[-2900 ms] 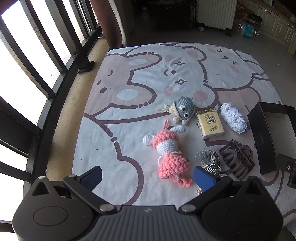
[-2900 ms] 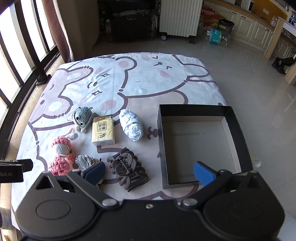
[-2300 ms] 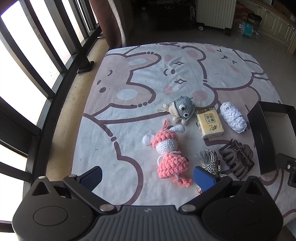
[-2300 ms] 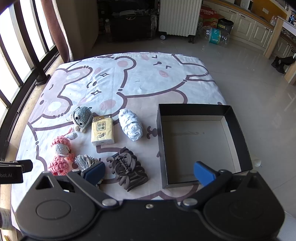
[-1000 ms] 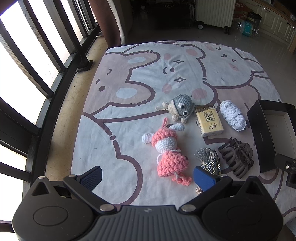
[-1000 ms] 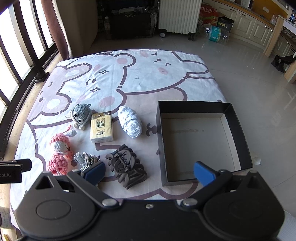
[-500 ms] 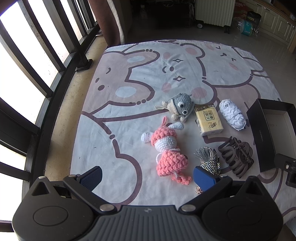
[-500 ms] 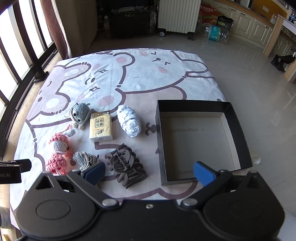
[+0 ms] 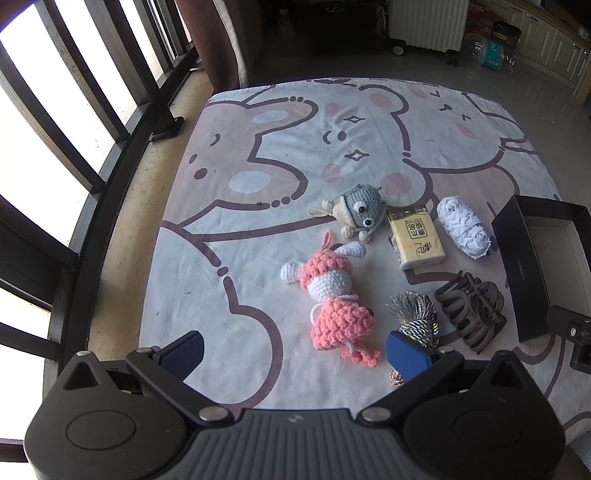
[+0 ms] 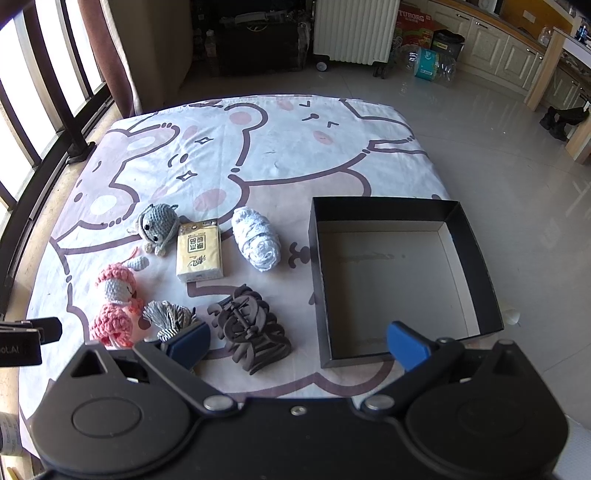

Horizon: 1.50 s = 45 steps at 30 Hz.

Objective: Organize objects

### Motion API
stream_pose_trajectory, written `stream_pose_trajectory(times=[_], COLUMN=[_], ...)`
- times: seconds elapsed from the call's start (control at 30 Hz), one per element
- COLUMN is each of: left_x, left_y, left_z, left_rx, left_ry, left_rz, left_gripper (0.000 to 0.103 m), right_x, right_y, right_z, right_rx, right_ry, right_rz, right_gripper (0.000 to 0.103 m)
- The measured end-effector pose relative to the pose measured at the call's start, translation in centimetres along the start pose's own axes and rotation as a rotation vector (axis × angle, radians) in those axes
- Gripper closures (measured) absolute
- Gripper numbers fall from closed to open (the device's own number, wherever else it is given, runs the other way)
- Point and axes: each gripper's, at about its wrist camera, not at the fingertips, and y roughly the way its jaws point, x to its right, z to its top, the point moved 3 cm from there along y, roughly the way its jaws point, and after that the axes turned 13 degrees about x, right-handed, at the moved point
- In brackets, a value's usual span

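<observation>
On a cartoon-bear sheet lie a pink crochet doll, a grey crochet toy, a yellow tissue pack, a white yarn bundle, a striped tassel and a dark hair claw. An empty black box sits to their right. My left gripper is open and empty above the sheet's near edge, before the doll. My right gripper is open and empty, over the claw and the box's near left corner.
A dark railing runs along the left of the sheet. A white radiator, dark furniture and cabinets stand on the tiled floor beyond. The right gripper's body shows at the right edge of the left wrist view.
Both grippers have drifted slightly forward over the sheet, so the objects sit a little lower and nearer. Nothing was grasped or moved.
</observation>
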Motion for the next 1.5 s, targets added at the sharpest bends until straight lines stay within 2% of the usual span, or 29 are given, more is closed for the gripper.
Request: stream_pose_trajectory(times=[1.1, 1.5], left_x=[0.07, 0.14], left_y=[0.43, 0.95], left_z=[0.18, 0.26], left_rx=[-0.02, -0.033], left_ry=[0.025, 0.025], left_rz=[-0.027, -0.061], left_gripper=[0.0, 0.0], right_x=[0.23, 0.45], right_y=[0.35, 0.66], right_z=[-0.04, 0.05], right_rx=[-0.021, -0.003], right_ry=[0.017, 0.033], right_rz=[-0.008, 0.03], right_gripper=[0.0, 0.0])
